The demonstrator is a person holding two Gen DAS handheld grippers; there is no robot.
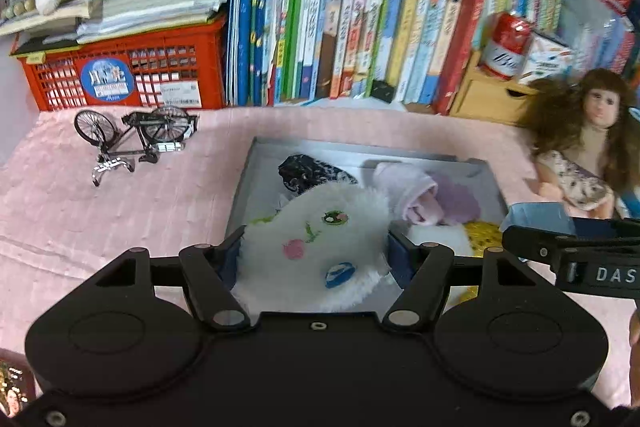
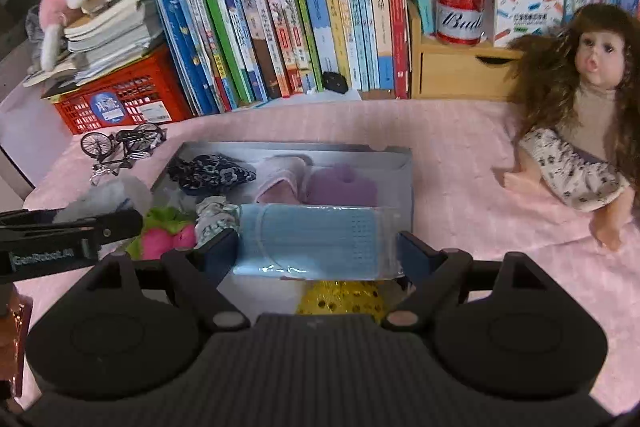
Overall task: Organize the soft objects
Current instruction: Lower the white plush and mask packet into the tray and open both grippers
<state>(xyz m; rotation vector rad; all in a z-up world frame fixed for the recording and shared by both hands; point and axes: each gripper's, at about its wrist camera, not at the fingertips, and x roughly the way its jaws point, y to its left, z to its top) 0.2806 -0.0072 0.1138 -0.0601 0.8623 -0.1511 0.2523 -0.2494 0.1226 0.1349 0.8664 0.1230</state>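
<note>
My left gripper [image 1: 314, 247] is shut on a white fluffy plush [image 1: 320, 223] with a stitched face, held over the near left part of a grey box [image 1: 256, 163]. My right gripper [image 2: 318, 241] is shut on a flat pack of blue masks [image 2: 316, 247] in clear wrap, over the near part of the same box [image 2: 396, 163]. Inside lie a dark floral pouch [image 2: 208, 173], a pale pink sock [image 2: 280, 179], a purple fluffy piece [image 2: 344, 187], a green-and-pink plush [image 2: 164, 231] and a yellow sequined item [image 2: 340, 297]. The two grippers hang side by side.
The box rests on a pink cloth [image 2: 460, 155]. A long-haired doll [image 2: 576, 131] sits to the right and a model bicycle [image 1: 132, 135] to the left. Behind stand a row of books [image 1: 340, 27], a red crate [image 1: 120, 75] and a wooden drawer [image 2: 460, 71] with a red can [image 2: 458, 3].
</note>
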